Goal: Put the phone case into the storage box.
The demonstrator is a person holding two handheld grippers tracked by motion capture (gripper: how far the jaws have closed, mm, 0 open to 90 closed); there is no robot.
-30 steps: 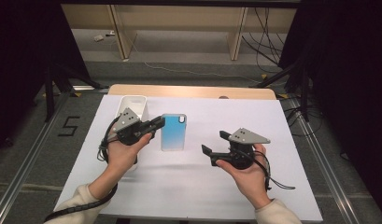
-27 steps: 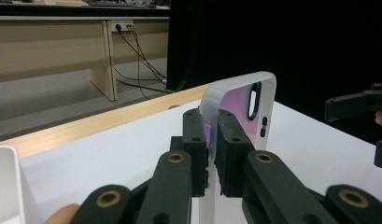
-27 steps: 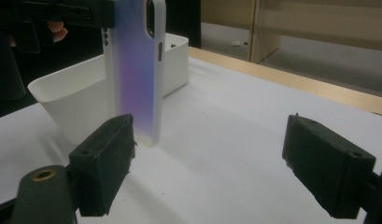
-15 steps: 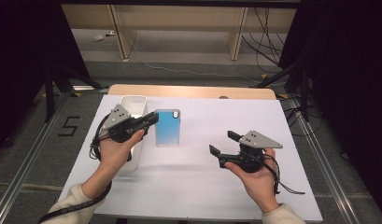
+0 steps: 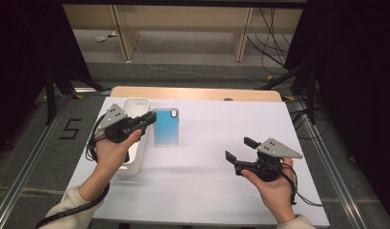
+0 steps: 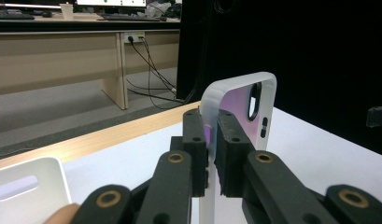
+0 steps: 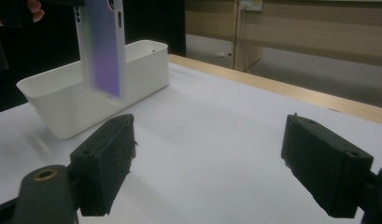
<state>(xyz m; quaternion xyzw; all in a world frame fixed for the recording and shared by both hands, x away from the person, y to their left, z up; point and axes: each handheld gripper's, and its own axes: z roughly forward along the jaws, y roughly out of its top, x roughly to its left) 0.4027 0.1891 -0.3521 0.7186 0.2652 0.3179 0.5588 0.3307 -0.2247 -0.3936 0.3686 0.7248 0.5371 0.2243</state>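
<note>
So starting at the left, we've got the white bin [image 5: 135,138] sitting on the white table [image 5: 207,157], a long open-top tub, and it's right under and just behind our left gripper [image 5: 147,119]. In the left gripper view a corner of the bin [image 6: 27,191] peeks in low, off to the side of the jaws

The left gripper is clamped tight on the phone case [image 5: 165,126], pinching it by one long edge. From the left gripper view you can see the two pads squeezing the thin wall of the case [image 6: 240,112], with the rest of it sticking out past the fingertips, camera cutout at the far end. It's a clear-rimmed case with a blue to purple tint. From above it hangs out just beyond the fingertips, next to the bin, held up off the table as far as we can tell; the right gripper view shows it [image 7: 102,44] hanging in front of the bin [image 7: 93,91]

Over on the right, our right gripper [image 5: 238,151] is well apart from all that, jaws spread wide with nothing between them but bare table [image 7: 216,154], fingertips pointed roughly toward the case
</note>
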